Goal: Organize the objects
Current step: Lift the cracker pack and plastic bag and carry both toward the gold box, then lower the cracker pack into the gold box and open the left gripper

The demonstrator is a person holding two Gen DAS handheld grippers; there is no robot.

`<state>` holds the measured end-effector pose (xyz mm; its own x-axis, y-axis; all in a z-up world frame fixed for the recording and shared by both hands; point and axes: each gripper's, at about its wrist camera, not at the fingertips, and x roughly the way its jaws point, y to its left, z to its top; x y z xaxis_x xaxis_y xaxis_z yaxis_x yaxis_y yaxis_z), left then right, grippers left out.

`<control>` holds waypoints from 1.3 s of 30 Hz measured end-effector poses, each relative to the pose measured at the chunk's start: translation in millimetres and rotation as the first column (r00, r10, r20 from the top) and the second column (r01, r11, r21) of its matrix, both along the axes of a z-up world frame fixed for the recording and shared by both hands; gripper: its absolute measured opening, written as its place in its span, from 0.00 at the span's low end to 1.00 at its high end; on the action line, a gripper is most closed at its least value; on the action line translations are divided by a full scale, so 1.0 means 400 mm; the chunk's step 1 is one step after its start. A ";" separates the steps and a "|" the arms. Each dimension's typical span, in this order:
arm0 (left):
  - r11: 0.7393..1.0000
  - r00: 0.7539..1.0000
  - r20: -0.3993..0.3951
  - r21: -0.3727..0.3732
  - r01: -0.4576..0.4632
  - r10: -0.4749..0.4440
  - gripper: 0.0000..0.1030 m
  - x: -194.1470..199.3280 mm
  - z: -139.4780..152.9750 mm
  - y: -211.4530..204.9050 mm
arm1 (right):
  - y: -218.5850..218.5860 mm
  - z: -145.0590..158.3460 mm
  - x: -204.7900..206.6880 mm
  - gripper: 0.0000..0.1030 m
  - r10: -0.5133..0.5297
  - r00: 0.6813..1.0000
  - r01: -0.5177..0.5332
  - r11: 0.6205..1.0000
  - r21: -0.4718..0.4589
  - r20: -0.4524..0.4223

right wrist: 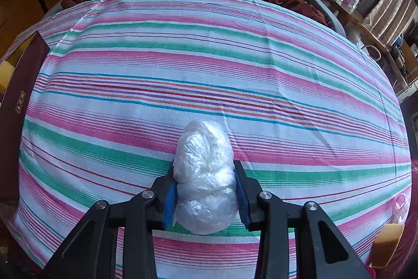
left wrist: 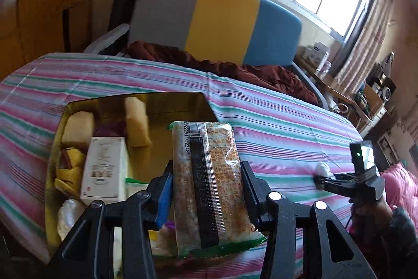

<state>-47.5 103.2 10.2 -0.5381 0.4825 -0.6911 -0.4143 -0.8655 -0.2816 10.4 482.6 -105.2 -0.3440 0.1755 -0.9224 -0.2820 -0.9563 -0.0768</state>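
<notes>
My left gripper (left wrist: 207,182) is shut on a clear-wrapped snack packet (left wrist: 209,174) with orange print and green ends, held above the right side of a gold-lined box (left wrist: 193,102). Inside the box lie a white carton (left wrist: 104,170), yellow sponge blocks (left wrist: 78,132) and other small items. My right gripper (right wrist: 206,187) is shut on a crumpled clear plastic bundle (right wrist: 205,174) just over the striped bedsheet (right wrist: 209,69). In the left wrist view the right gripper (left wrist: 320,178) shows at the far right, low over the sheet, with the white bundle (left wrist: 324,169) at its tips.
A dark red box side (right wrist: 18,101) stands at the left edge of the sheet. A yellow sponge block (right wrist: 386,243) lies at the lower right. Behind the bed are a maroon blanket (left wrist: 235,69), a grey, yellow and blue headboard (left wrist: 216,20) and a cluttered side table (right wrist: 347,7).
</notes>
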 end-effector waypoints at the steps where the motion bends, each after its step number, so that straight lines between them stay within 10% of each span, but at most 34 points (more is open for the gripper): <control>1: 1.000 0.999 0.023 0.007 -0.025 0.025 0.46 -0.027 -0.005 -0.025 | 0.001 0.000 -0.001 0.38 0.001 1.000 -0.001 1.000 0.002 0.001; 21: 0.974 0.984 0.167 -0.205 0.093 -0.058 0.46 -0.316 -0.177 0.150 | 0.001 -0.002 -0.015 0.38 0.017 1.000 -0.017 1.000 0.025 0.010; 39: 0.971 0.995 0.097 -0.234 0.039 -0.017 0.52 -0.266 -0.145 0.130 | 0.010 -0.001 -0.018 0.38 0.012 1.000 -0.012 1.000 0.027 0.007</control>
